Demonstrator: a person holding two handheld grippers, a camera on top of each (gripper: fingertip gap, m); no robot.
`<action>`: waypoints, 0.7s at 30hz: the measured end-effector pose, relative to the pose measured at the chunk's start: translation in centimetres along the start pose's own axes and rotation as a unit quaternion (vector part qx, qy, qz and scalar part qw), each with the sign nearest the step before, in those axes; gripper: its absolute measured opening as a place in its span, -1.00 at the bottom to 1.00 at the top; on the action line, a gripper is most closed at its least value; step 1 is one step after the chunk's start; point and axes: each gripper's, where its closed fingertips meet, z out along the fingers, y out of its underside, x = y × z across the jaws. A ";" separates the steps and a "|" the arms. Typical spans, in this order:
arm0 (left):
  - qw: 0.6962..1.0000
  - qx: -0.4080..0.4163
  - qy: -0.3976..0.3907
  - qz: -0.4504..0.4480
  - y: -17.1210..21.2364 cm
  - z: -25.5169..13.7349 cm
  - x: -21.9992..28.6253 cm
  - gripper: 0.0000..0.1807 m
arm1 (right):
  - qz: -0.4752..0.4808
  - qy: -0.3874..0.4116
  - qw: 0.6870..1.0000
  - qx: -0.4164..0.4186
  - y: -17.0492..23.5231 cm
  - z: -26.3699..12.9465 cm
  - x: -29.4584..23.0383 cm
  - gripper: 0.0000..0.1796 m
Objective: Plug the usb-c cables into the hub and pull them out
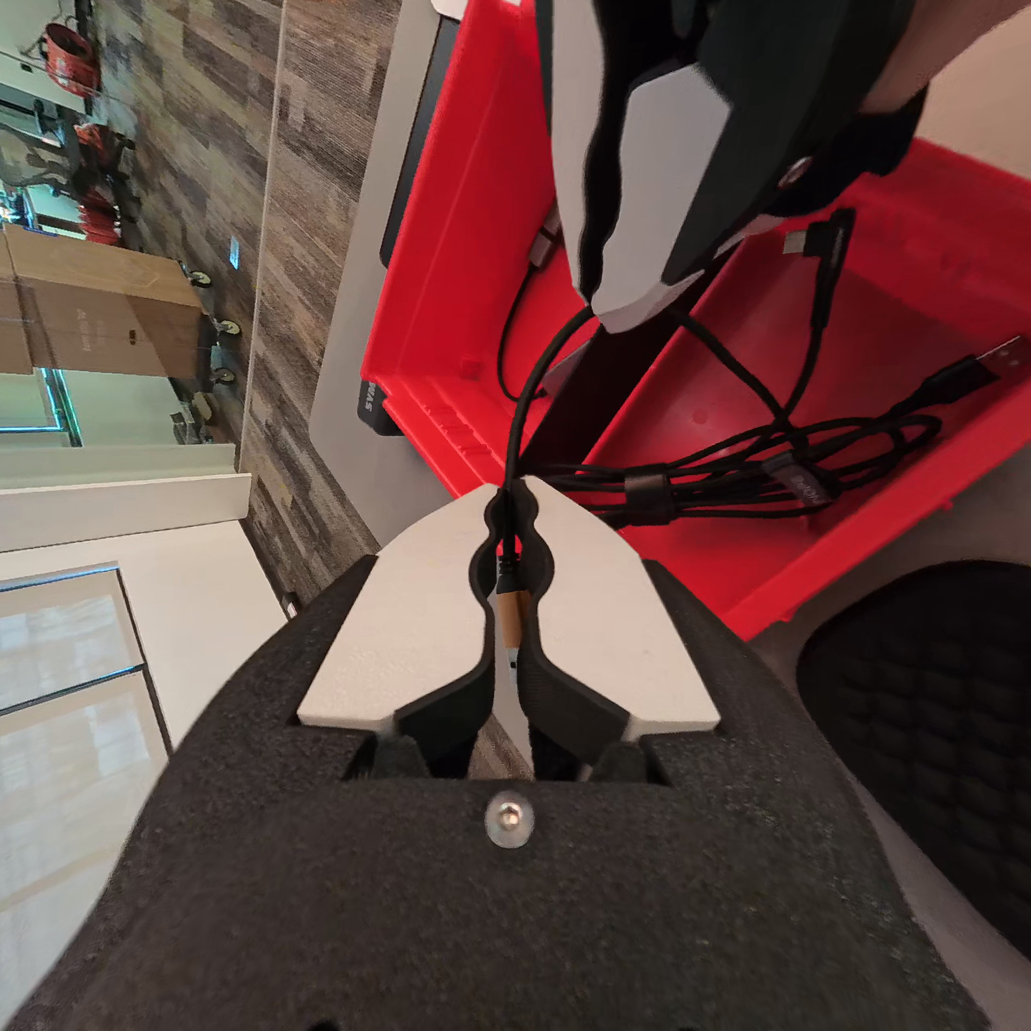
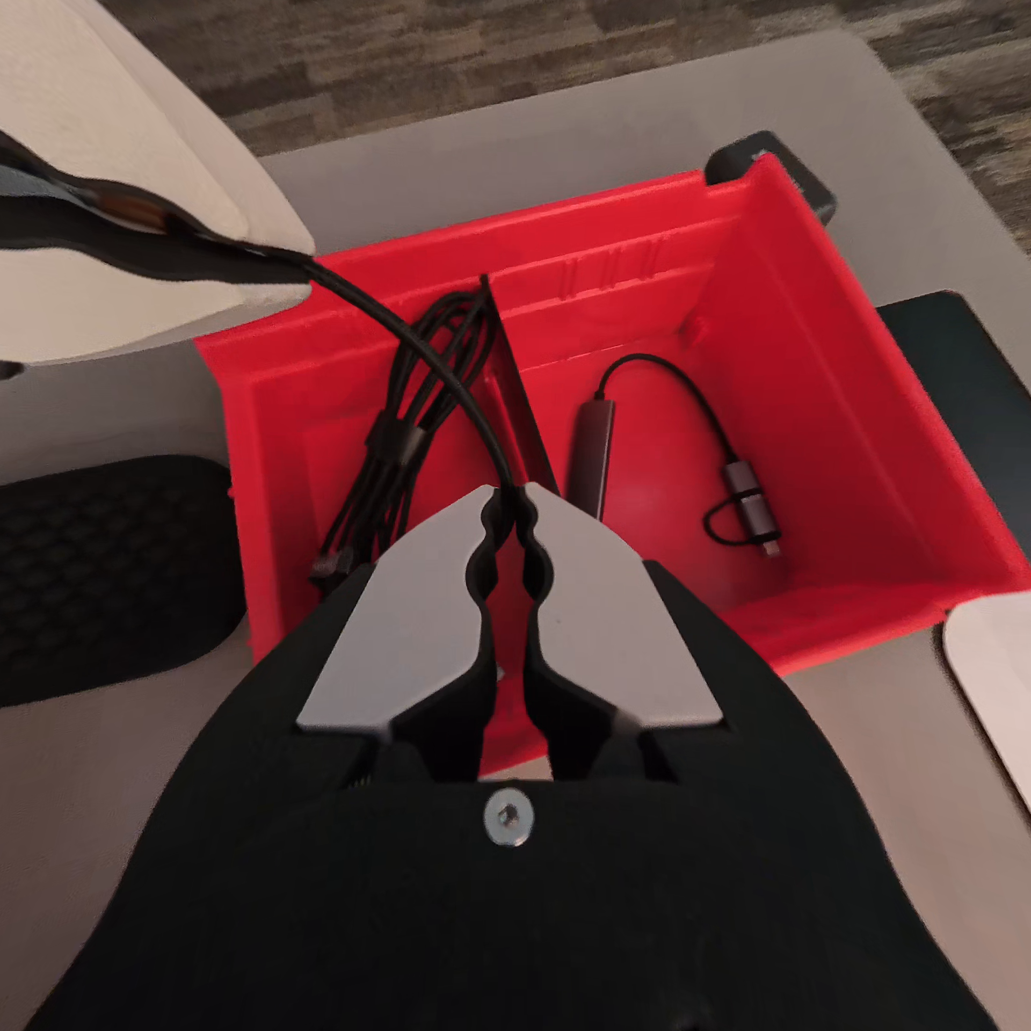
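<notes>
Fingers of both tools are pinched nearly together on one braided black cable: the left gripper is clamped on its gold-sleeved plug end, which sits deep between the pads, and the right gripper nips the cord farther along at the very fingertips, with only a sliver of gap showing behind.

Below them on the grey tabletop stands a red bin split by a divider. The bundled cables, strapped together, lie in one compartment; the grey hub with its short lead and adapter plug lies in the other, just beside the right fingertips but untouched. A black mesh pad lies beside the bin.

My worry is the plug's seat: it is buried so far back in the left fingers that little of its tip projects, so it may not reach a port. The cord is also tied into the bundle, and lifting could drag the lot over the divider. The unheld hub would likely slide when pushed.
</notes>
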 end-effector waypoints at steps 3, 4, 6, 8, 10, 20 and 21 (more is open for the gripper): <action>1.000 0.000 -0.010 -0.011 0.3 0.2 -0.6 -0.98 | 0.033 -0.035 0.998 0.050 -1.5 -1.2 -0.6 -0.93; 1.000 0.002 -0.015 -0.015 0.5 0.0 -0.9 -0.99 | 0.052 -0.054 0.995 0.071 -2.2 -1.8 -0.9 -0.94; 0.999 0.017 -0.019 -0.032 0.8 -0.4 -1.4 -1.00 | 0.077 -0.081 0.988 0.109 -3.7 -3.0 -1.3 -0.94; 0.997 0.045 -0.020 -0.057 0.6 -1.0 -1.7 -1.00 | 0.075 -0.080 0.987 0.114 -4.5 -3.6 -1.2 -0.94; 0.994 0.070 -0.011 -0.084 0.6 -1.7 -1.6 -1.00 | 0.072 -0.076 0.988 0.114 -4.9 -3.9 -1.1 -0.93; 0.972 0.164 -0.015 -0.167 0.8 -5.1 -1.1 -1.00 | 0.054 -0.068 0.987 0.135 -7.5 -8.3 -0.1 -0.94; 0.967 0.179 -0.008 -0.180 0.5 -5.7 -1.1 -1.00 | 0.056 -0.067 0.986 0.144 -7.8 -9.5 0.2 -0.94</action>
